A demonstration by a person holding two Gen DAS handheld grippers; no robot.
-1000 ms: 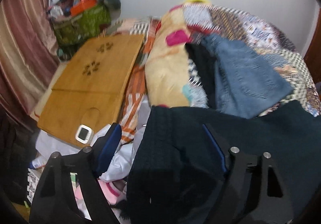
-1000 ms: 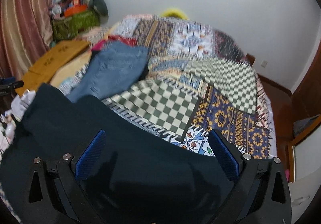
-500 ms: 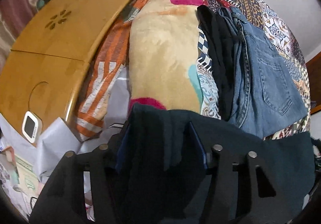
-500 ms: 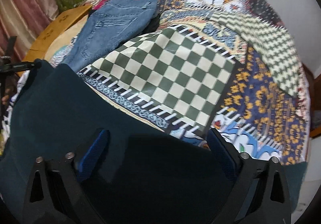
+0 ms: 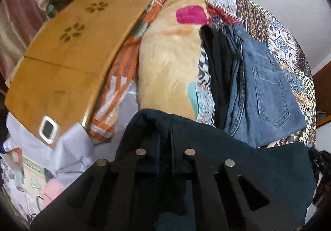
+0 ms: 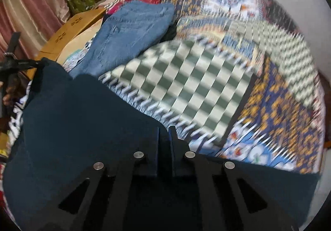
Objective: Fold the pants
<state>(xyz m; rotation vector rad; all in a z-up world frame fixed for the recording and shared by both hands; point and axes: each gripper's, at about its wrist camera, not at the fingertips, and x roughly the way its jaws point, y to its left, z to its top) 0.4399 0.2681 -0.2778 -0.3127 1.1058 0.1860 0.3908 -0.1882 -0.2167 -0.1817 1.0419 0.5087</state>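
The dark teal pants (image 6: 86,127) lie spread across the near edge of the patchwork quilt (image 6: 269,94); the right gripper (image 6: 164,133) has its fingers drawn together on the pants' upper edge, cloth pinched between the blue pads; the left gripper (image 5: 165,137) likewise has its fingers closed on a bunched corner of the pants (image 5: 238,158); beyond that corner, folded blue jeans (image 5: 266,94) rest on the quilt beside a black garment (image 5: 217,69); farther from the pants sit a tan blanket (image 5: 165,61) and a wooden lap desk (image 5: 68,57).
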